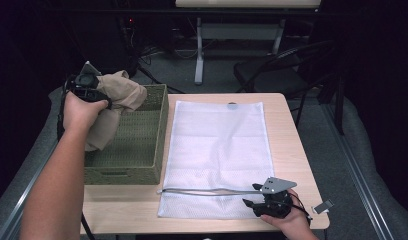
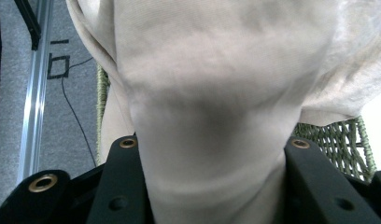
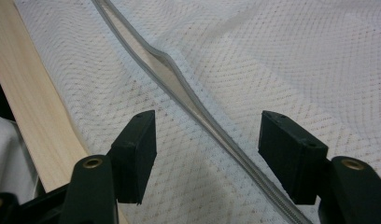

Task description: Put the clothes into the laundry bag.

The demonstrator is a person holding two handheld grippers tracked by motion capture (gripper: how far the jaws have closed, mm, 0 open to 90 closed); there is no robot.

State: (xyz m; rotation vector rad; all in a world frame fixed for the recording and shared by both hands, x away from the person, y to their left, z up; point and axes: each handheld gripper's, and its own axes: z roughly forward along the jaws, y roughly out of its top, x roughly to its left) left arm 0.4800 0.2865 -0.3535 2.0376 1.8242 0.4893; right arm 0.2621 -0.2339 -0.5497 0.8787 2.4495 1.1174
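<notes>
The beige cloth (image 2: 216, 93) hides the inner faces of the left gripper (image 2: 212, 154), and its edges run off the frame. The far end of the zipper (image 3: 198, 107) leaves the picture's top.

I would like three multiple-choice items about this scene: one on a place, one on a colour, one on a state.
1. Where does the mesh bag lie?
A. inside the basket
B. flat on the table, right of the basket
C. on the floor

2. What colour is the woven basket?
A. green
B. red
C. black

3. How is the right claw?
A. shut on the cloth
B. open over the bag's zipper
C. shut on the basket rim

Answers:
1 B, the high view shows it spread on the table beside the basket.
2 A, its weave is olive green.
3 B, in the right claw's view the jaws stand apart with the zipper between them; the left claw holds the beige cloth.
</notes>
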